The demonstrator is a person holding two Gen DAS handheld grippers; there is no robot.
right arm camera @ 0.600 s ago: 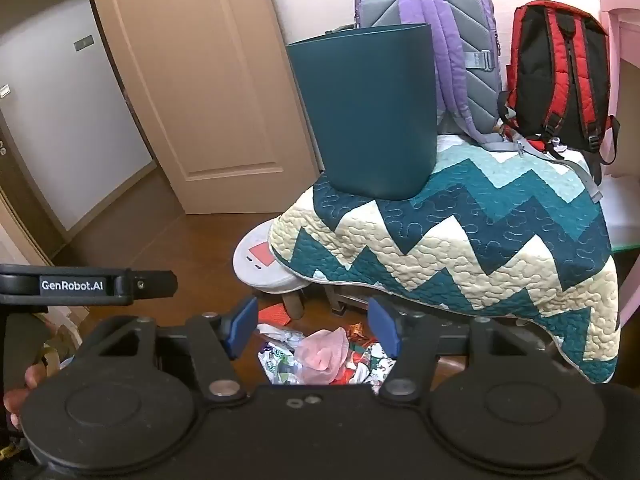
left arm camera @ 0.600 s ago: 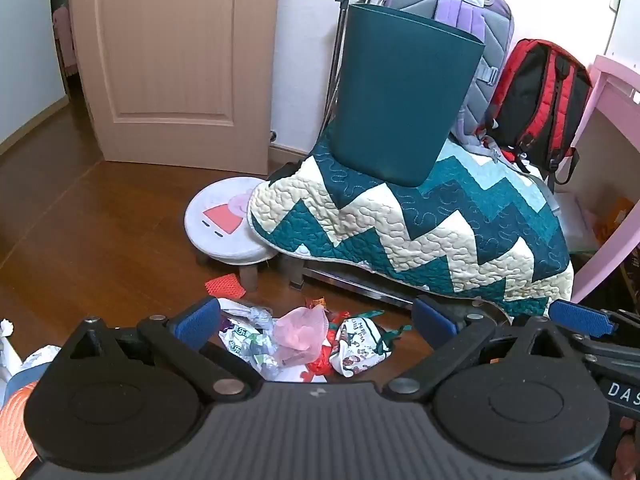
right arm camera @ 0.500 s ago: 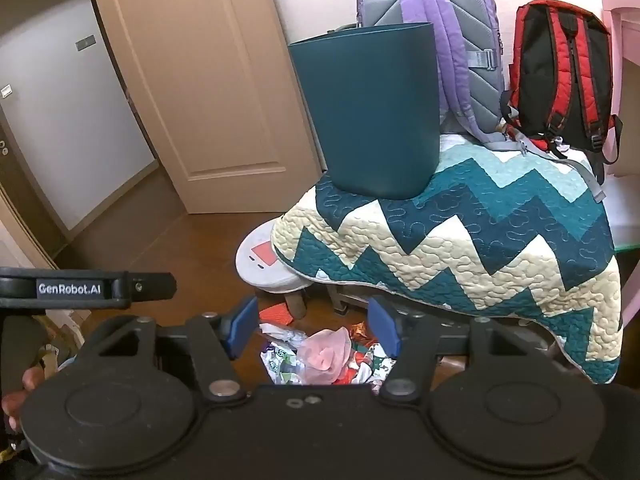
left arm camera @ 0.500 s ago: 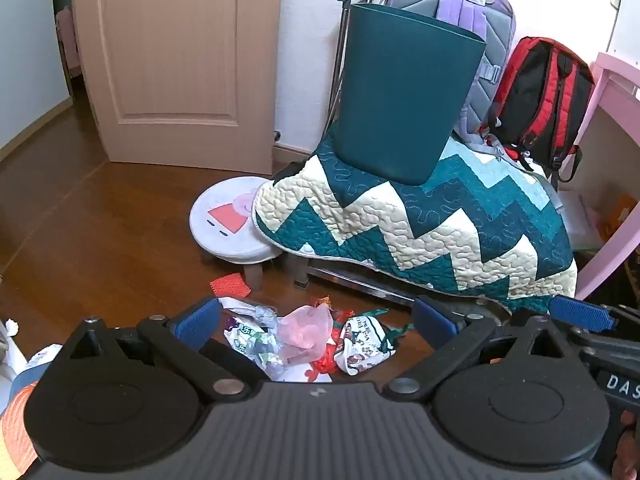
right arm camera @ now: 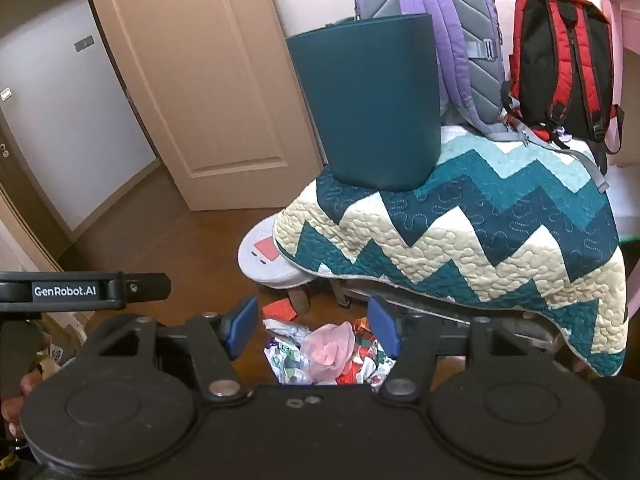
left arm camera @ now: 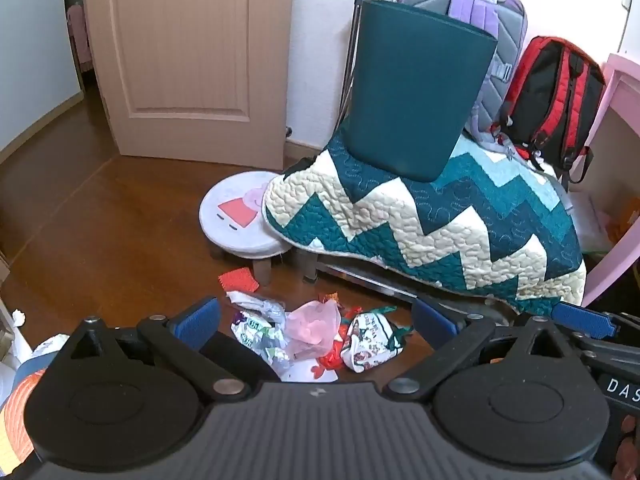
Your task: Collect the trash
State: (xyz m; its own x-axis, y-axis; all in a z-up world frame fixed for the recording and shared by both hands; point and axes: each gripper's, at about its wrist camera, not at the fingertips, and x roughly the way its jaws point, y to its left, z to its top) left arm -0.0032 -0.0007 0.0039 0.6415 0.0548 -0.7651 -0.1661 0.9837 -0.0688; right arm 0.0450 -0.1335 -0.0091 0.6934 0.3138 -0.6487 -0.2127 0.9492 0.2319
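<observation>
As both cameras edge nearer, trash pile (left arm camera: 316,336) larger, untouched

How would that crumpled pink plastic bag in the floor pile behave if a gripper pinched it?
The pink plastic bag looks thin and crumpled, so probably floppy and very light. It lies on other wrappers, so a pinch may drag neighbours along. Its glossy film could slip between the pads.

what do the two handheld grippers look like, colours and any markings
Both are matte black. The left gripper and right gripper each have two round discs at the base, linkage arms with silver pivot pins, and ribbed blue finger pads. A black bar reads GenRobot.AI in white in the right wrist view; white letters DAS show in the left.
</observation>
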